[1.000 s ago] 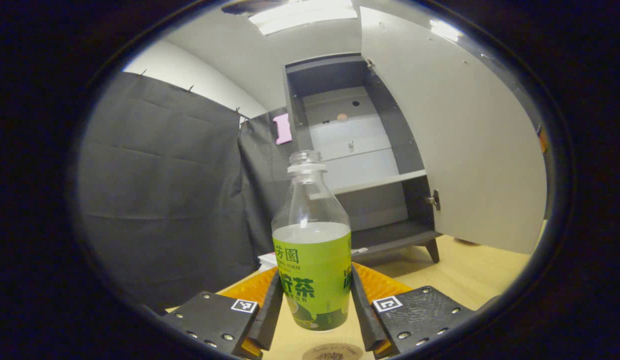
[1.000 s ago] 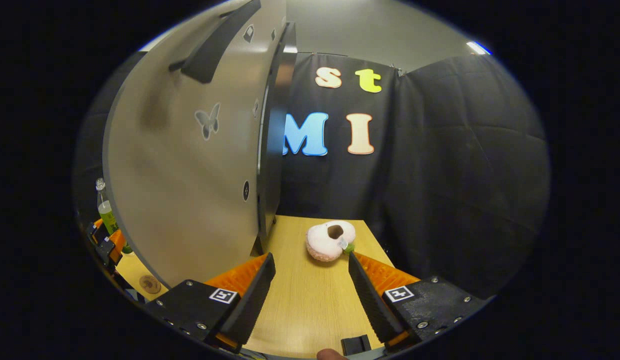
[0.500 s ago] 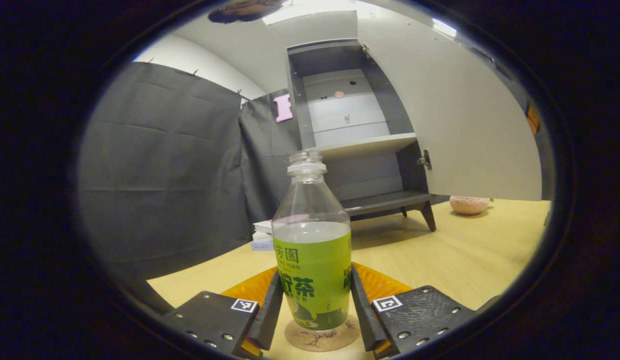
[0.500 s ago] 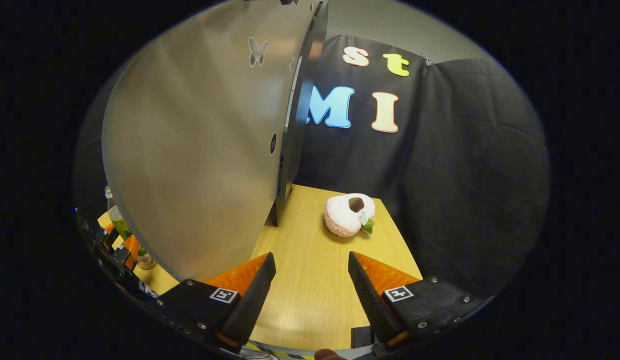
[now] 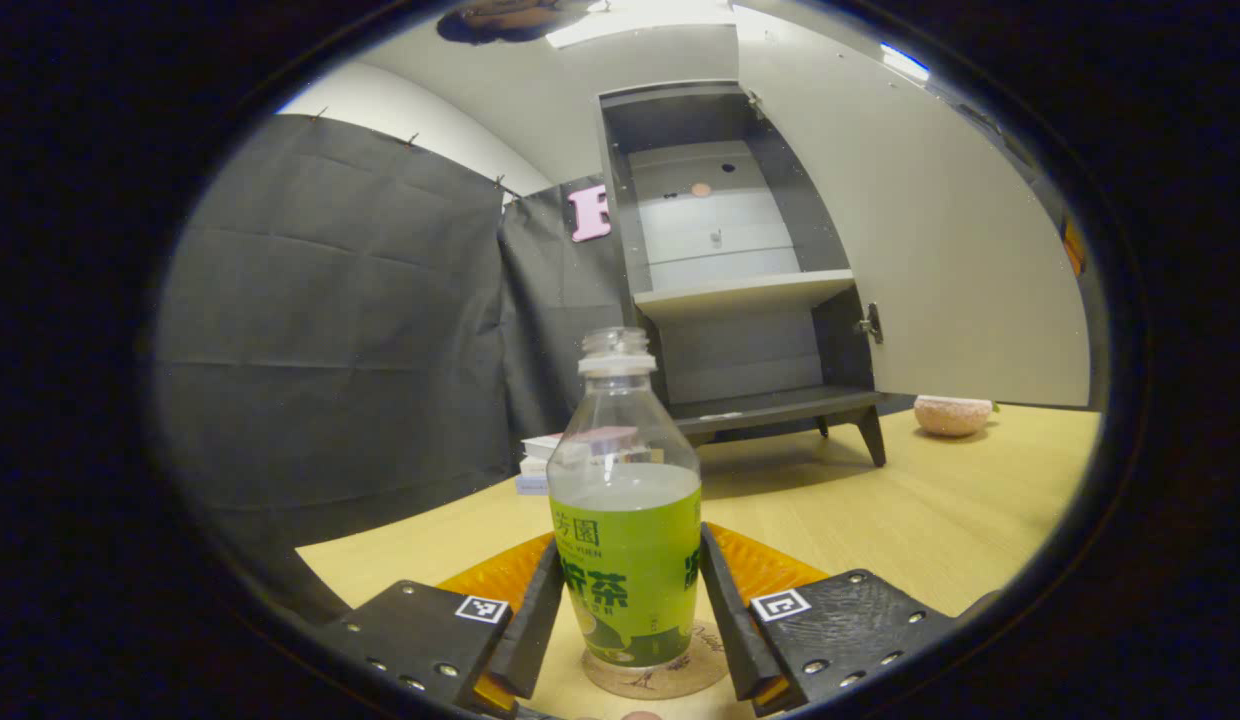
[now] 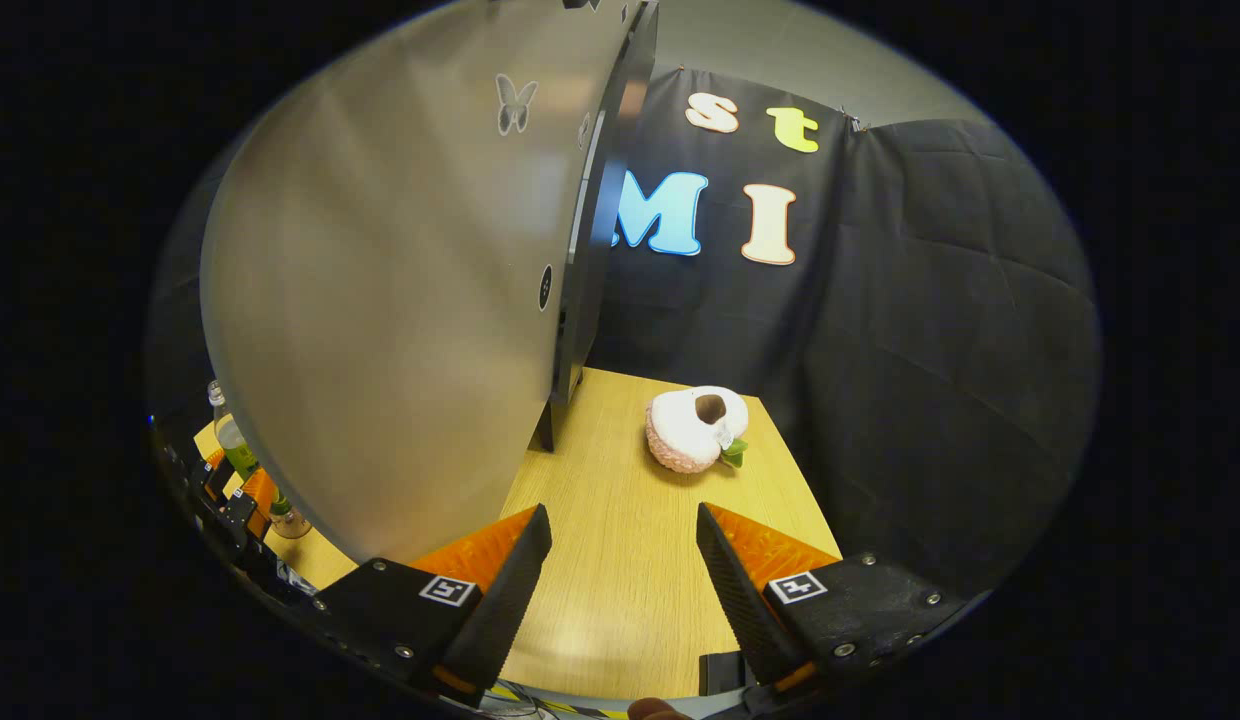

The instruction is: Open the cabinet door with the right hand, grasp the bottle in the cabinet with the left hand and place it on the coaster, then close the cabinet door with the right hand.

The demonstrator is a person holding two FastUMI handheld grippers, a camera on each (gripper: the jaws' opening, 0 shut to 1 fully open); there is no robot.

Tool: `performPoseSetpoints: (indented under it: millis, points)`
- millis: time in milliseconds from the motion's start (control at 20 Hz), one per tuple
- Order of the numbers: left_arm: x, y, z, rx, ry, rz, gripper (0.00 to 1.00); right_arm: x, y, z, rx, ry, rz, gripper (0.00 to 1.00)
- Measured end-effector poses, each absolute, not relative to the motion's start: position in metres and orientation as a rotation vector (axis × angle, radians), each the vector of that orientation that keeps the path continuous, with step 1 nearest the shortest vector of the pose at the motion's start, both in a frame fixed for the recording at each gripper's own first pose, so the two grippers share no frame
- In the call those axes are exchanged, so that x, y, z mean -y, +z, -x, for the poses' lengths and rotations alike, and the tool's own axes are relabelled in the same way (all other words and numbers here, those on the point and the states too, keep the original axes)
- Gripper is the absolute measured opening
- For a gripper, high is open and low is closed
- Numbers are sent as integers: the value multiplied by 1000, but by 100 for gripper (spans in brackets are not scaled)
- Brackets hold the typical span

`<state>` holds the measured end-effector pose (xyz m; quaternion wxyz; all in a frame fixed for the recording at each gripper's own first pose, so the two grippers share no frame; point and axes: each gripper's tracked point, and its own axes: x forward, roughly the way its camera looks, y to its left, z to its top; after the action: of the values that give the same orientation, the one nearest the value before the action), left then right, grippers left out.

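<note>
A: Where is the bottle (image 5: 625, 520)?

B: In the left gripper view it stands upright on the round coaster (image 5: 656, 673), on the wooden surface (image 5: 930, 510). It has no cap, and a green label wraps its lower half.

A: And the left gripper (image 5: 628, 610)?

B: Its two fingers sit against the sides of the bottle, low on the label, so it has the bottle clamped between them.

A: What of the cabinet (image 5: 725, 270)?

B: It stands farther back on the surface, on short legs. Its door (image 5: 940, 260) is swung wide open to the right, and a shelf (image 5: 745, 292) crosses the inside.

A: The right gripper (image 6: 620, 570)?

B: In the right gripper view its fingers are spread well apart with nothing between them. It hangs over bare wood, just beside the outer face of the door (image 6: 400, 290).

A: Anything else?

B: A pink and white plush (image 6: 695, 428) lies on the surface beyond the right gripper, near the black cloth wall. The same view catches the bottle (image 6: 232, 440) and the left gripper (image 6: 235, 495) at the far left edge, past the door. In the left gripper view a small stack of boxes (image 5: 540, 462) sits behind the bottle.
</note>
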<state>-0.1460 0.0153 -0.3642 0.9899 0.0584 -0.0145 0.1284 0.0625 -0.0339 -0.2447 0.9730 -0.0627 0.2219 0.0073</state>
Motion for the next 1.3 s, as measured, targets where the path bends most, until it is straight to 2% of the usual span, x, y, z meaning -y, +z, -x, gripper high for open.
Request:
performPoseSetpoints:
  millis: [150, 200, 250, 450, 850, 900, 1000, 1300]
  points:
    - [-18, -354, 153, 53, 280, -101, 77, 31, -245, -63, -453, 28, 136, 91]
    - [-19, -351, 154, 62, 280, -96, 86, 29, -246, -63, -452, 36, 141, 91]
    - [-19, -346, 155, 68, 278, -94, 89, 28, -242, -63, -444, 38, 150, 92]
    - [-23, -312, 150, 111, 258, -118, 89, 30, -237, -54, -428, 19, 152, 96]
    - [-30, -210, 139, 176, 226, -119, 89, 56, -217, -40, -395, -53, 88, 96]
    - [-29, -194, 138, 181, 221, -120, 95, 59, -213, -39, -383, -62, 75, 96]
    - [-20, -166, 132, 172, 186, -118, 89, 62, -196, -41, -349, -75, 38, 96]
    - [28, -90, 111, 99, -6, -39, 89, 80, -123, -51, -209, -127, 10, 96]
